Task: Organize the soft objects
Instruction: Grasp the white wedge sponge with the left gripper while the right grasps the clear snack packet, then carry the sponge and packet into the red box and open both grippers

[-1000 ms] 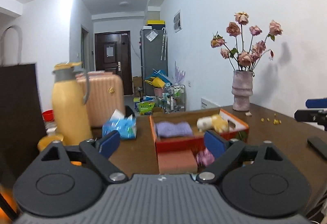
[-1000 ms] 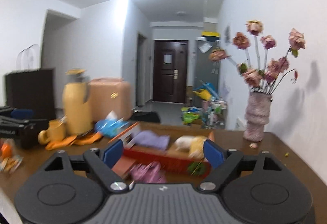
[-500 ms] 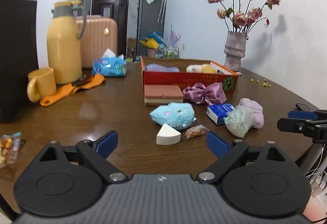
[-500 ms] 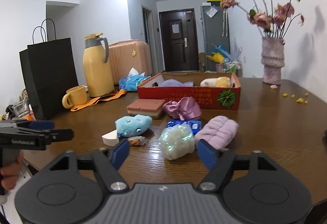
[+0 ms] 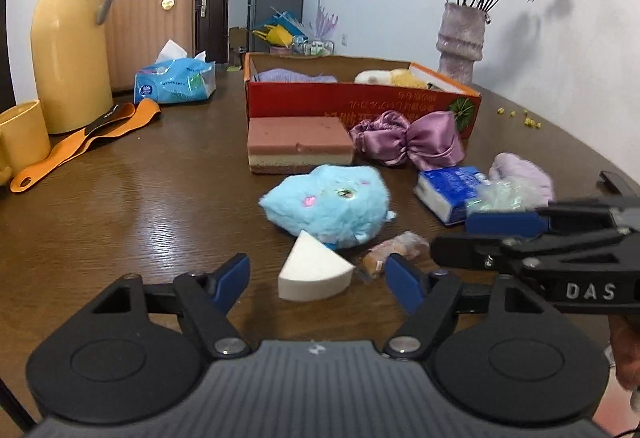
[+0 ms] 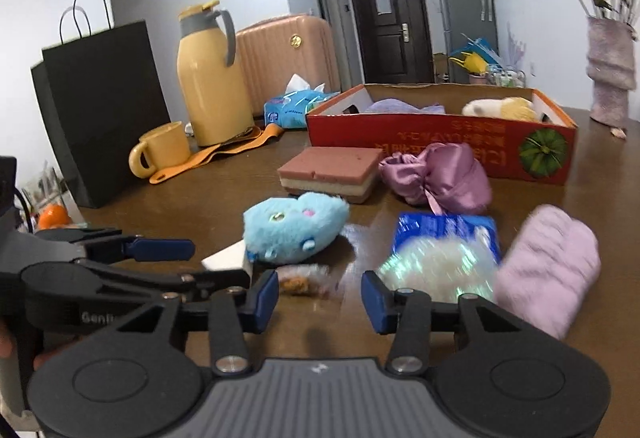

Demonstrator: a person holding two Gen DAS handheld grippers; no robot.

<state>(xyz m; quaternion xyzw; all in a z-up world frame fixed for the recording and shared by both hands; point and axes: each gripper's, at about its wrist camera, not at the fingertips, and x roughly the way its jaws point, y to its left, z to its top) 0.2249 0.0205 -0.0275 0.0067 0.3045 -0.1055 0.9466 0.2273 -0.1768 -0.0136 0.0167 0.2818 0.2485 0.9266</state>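
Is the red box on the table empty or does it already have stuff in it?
Not empty. The open red box already holds a lavender cloth and a white-and-yellow plush, both showing above its rim.

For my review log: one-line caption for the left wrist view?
Open left gripper nears white wedge sponge before blue plush and red box.

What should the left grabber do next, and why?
Probably ease the left gripper forward and down around the white wedge sponge. Its jaws are open, the sponge lies on the table right between them, and it is not in the red box yet.
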